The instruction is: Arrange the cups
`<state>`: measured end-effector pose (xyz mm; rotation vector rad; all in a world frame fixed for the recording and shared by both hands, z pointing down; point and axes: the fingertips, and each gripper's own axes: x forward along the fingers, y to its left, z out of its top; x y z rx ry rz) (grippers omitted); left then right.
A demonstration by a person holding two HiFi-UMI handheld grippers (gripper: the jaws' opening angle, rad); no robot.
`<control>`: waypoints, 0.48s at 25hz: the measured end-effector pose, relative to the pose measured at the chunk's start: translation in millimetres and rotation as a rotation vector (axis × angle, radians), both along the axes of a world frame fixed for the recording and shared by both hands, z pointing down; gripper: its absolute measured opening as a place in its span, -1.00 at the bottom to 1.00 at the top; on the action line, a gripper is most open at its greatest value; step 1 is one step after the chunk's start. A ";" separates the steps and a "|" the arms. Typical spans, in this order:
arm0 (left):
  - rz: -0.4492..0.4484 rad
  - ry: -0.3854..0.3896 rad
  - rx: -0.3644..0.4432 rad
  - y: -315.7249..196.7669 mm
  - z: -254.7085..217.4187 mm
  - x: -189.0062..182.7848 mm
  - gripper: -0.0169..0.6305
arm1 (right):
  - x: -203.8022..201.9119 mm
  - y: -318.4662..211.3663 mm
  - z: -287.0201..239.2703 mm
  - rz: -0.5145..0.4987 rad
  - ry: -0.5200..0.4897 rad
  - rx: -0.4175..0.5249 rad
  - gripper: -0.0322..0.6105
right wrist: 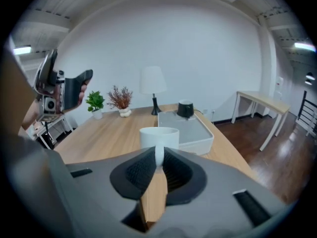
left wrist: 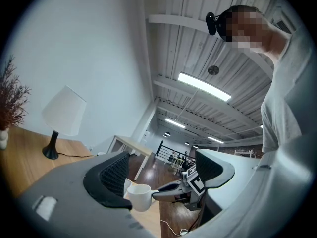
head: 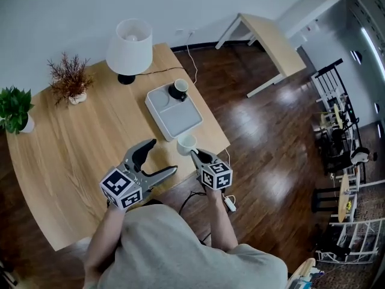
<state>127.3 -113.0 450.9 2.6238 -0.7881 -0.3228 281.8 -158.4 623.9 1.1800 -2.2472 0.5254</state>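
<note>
The desk [head: 72, 161] is a broad slab of pale wood with a fine straight grain and rounded corners. On its far edge stands a lamp [head: 129, 46], with a smooth white tapered shade on a thin black stem and a round black foot. Near it, along the desk's right edge, lies a tray [head: 180, 122], a shallow rounded rectangle, matte and pale grey, with a raised rim.

My left gripper [head: 163, 156] is grey and moulded, with black ribbed pads. Its jaws stand wide apart over the desk's near edge with nothing between them. My right gripper [head: 194, 155], of the same make, has its jaws pinched on the handle of the white cup [head: 186, 143].

At the desk's left corner a leafy green plant [head: 15, 104] sits in a small white pot. A dry, reddish, twiggy sprig [head: 69, 77] stands near it on the far edge.

The black cup [head: 178, 90], dark outside and pale inside, sits in the tray's far corner, the one nearest the lamp.

The white cup is a smooth, plain cylinder at the desk's right edge, just beside the tray's near corner. It is upright, with its long axis vertical and its mouth up (its base is hidden behind my jaws, so I cannot tell whether it touches the wood). Its thin handle points straight back at me, clamped between the pads [right wrist: 138, 172].
</note>
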 end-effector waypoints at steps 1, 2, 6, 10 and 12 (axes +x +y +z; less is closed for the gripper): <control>-0.011 0.002 0.000 -1.3 -0.2 -4.3 0.36 | -9.9 -9.8 -9.2 -0.020 -0.024 0.023 -0.72; -0.021 0.004 0.000 -2.4 -0.7 -8.6 0.36 | -19.9 -22.7 -15.5 -0.037 -0.048 0.043 -0.72; -0.066 0.010 0.001 -3.1 -3.3 -22.6 0.35 | -54.4 -92.8 -13.9 -0.068 -0.078 0.106 -0.72; -0.103 0.003 0.005 -2.0 -4.7 -34.7 0.34 | -75.1 -163.2 7.9 -0.031 -0.061 0.137 -0.72; -0.123 -0.002 0.004 -1.6 -3.8 -41.4 0.34 | -80.9 -184.8 20.1 -0.007 -0.066 0.140 -0.72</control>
